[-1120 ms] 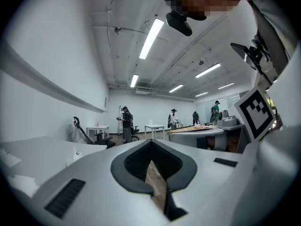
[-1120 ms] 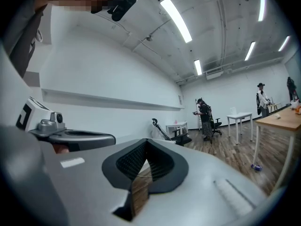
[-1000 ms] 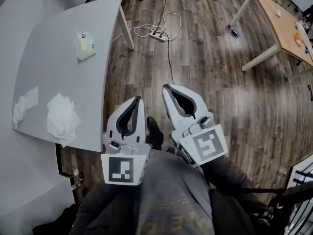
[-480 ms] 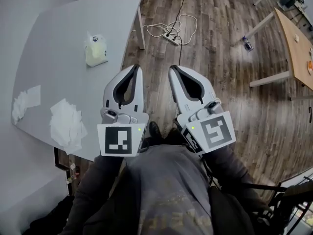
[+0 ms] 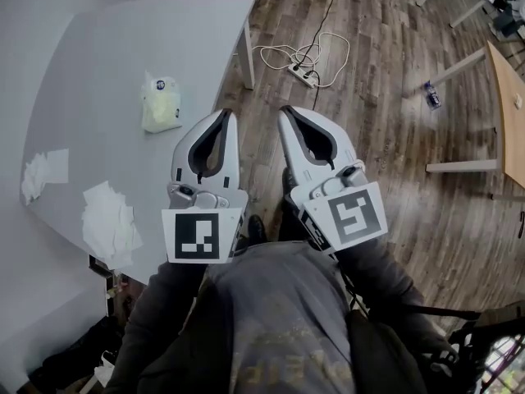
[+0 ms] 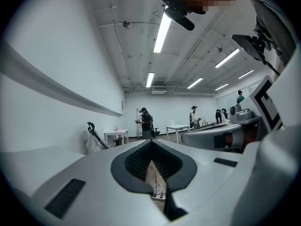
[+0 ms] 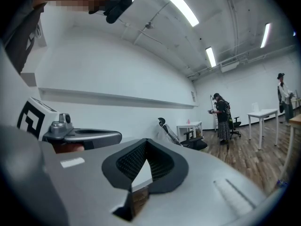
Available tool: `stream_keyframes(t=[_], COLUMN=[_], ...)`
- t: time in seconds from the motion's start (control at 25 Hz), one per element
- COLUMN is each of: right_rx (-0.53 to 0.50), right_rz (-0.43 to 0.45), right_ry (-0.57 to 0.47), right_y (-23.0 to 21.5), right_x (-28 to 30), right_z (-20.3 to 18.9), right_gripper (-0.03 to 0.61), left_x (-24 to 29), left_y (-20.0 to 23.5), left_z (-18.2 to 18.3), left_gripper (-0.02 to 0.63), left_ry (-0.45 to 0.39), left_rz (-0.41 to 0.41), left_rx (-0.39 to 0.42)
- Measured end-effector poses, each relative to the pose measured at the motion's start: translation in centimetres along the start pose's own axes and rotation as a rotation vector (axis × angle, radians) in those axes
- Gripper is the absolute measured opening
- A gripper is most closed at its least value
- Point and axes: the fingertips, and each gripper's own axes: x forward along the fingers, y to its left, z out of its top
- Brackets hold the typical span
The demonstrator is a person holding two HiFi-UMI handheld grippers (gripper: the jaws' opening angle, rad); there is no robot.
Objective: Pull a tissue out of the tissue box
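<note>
The tissue pack [image 5: 162,103], pale yellow with a white tissue tuft on top, stands on the grey table [image 5: 98,64] at the left of the head view. Two crumpled white tissues [image 5: 109,224] [image 5: 43,175] lie near the table's near edge. My left gripper [image 5: 227,116] and right gripper [image 5: 284,112] are held side by side over the wooden floor, just right of the table and off to the pack's right. Both are shut with nothing between the jaws. The left gripper view [image 6: 151,143] and the right gripper view [image 7: 146,142] show only the room beyond the shut jaws.
A white power strip with looped cables [image 5: 308,74] lies on the wooden floor beyond the grippers. The table's white leg [image 5: 246,52] stands nearby. A wooden table [image 5: 510,97] and a bottle [image 5: 432,97] are at the right. People [image 6: 146,123] stand far off.
Both grippers have come forward and up, closer to the table's edge, still shut. The table and the tissue pack now sit nearer the grippers in the head view.
</note>
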Motion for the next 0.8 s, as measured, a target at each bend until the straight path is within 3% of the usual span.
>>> stream_keyframes(t=[0.36,0.8], right_rx=[0.032,-0.019], right_rz=[0.216,0.474], right_ry=[0.052,0.049], right_y=[-6.8,-5.1], right_x=[9.9,17.8], right_z=[-1.5,0.4], right_gripper=[0.003,0.002], left_x=[9.2,9.6], left_y=[3.6,9.6], left_z=[-1.0,-0.4], left_gripper=[-0.002,-0.002], left_ry=[0.052,0.046], left_rz=[0.202,0.452], left_rx=[-0.021,-0.034])
